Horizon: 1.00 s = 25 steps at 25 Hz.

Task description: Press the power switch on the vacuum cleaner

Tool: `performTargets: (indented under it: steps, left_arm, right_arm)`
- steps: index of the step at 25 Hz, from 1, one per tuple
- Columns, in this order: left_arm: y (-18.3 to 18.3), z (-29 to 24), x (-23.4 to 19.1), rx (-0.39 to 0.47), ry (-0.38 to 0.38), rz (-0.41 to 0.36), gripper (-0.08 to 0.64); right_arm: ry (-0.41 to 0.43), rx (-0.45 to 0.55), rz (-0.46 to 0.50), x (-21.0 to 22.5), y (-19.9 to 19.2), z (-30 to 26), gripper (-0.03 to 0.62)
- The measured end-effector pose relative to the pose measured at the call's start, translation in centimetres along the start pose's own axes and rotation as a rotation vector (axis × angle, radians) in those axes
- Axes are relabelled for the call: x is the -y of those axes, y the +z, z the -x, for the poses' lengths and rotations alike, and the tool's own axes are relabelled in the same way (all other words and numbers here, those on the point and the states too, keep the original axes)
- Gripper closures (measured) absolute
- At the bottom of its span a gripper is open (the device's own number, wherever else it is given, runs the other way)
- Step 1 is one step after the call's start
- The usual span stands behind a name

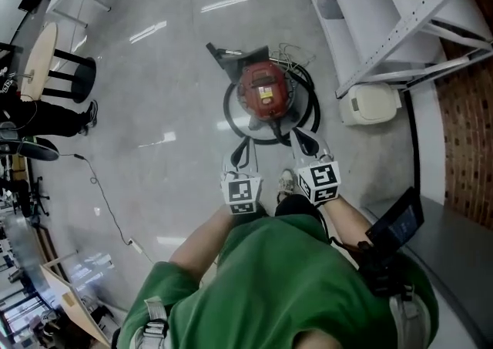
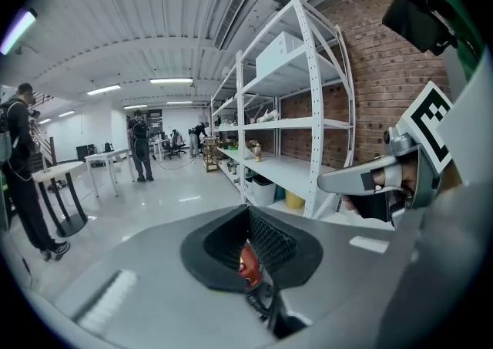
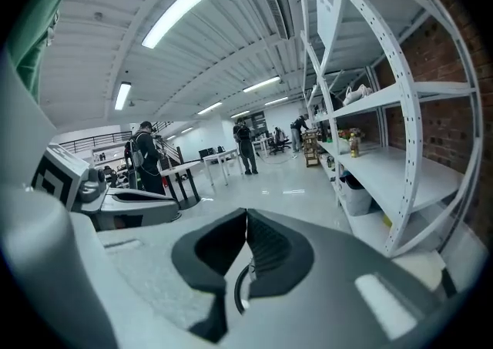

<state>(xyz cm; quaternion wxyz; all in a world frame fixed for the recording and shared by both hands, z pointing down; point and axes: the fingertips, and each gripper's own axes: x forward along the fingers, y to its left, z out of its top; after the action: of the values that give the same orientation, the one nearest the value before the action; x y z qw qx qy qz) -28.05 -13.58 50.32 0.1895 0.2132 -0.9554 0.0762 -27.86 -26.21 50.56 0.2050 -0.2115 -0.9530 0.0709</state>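
The vacuum cleaner (image 1: 264, 91) is a red canister on the grey floor, ringed by its black hose (image 1: 231, 116), straight ahead of me in the head view. My left gripper (image 1: 240, 153) and right gripper (image 1: 302, 139) hover just short of it, side by side, both pointing at it. In the left gripper view the left gripper (image 2: 248, 213) has its pads touching, and a sliver of the red vacuum cleaner (image 2: 246, 266) shows below them. The right gripper (image 3: 246, 216) is also shut and empty, with a loop of black hose (image 3: 233, 293) under it. The power switch is not discernible.
A white shelving rack (image 1: 400, 24) stands at the right against a brick wall (image 1: 470, 147), with a white bin (image 1: 371, 102) at its foot. A round table and stool (image 1: 54, 70), a standing person (image 1: 46, 118) and a floor cable (image 1: 100, 193) are at the left.
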Motion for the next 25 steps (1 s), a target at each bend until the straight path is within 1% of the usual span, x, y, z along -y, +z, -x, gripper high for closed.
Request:
performTargets:
  steps: [6,9,14,19,25]
  left_arm:
    - [-0.8,-1.1,-1.5,-0.029,0.031,0.015,0.552]
    - [-2.0,-2.7,-2.1,-0.043,0.035,0.026,0.552]
    - [-4.3,-5.4,-3.6,-0.08,0.029,0.042,0.552]
    - [-6.7,-8.3,-5.3,-0.117,0.007,0.06,0.552]
    - [-10.0,-12.0,-7.5,-0.168,-0.011,0.078,0.552]
  right_arm:
    - [0.001,-0.053,0.022,0.7,-1.1,-2.4,0.589]
    - [-0.001,-0.079,0.035,1.7,-2.2,-4.2,0.588]
    - [0.003,-0.126,0.05,2.2,-3.8,-7.4,0.588]
    - [0.005,-0.176,0.067,2.7,-5.5,-11.1,0.588]
    - [-0.006,-0.235,0.066,3.8,-8.1,-15.8,0.588]
